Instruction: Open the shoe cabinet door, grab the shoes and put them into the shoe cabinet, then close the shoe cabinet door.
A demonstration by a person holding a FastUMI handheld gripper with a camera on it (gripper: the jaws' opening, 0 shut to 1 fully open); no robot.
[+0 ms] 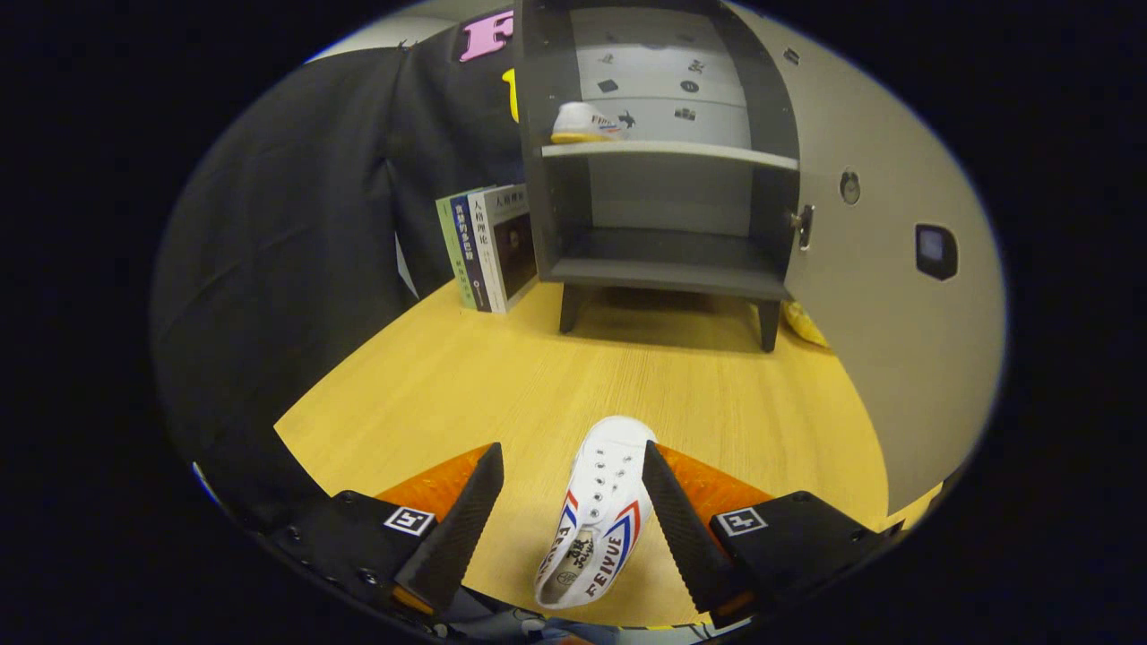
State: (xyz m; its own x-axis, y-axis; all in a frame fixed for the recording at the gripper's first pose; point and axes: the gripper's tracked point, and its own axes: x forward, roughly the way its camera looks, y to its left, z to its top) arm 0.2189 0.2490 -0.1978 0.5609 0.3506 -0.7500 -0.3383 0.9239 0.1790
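The wooden counter is carrying a white shoe lying between the spread fingers of the claw, the shoe cabinet standing on its legs beyond, and books standing just beside the cabinet.

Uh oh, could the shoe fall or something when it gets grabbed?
Maybe. The white shoe lies off-centre between the open gripper fingers, beside the right finger with a gap to the left one, so closing could twist it loose. Carrying it to the open cabinet, it could also bump the other shoe on the shelf.
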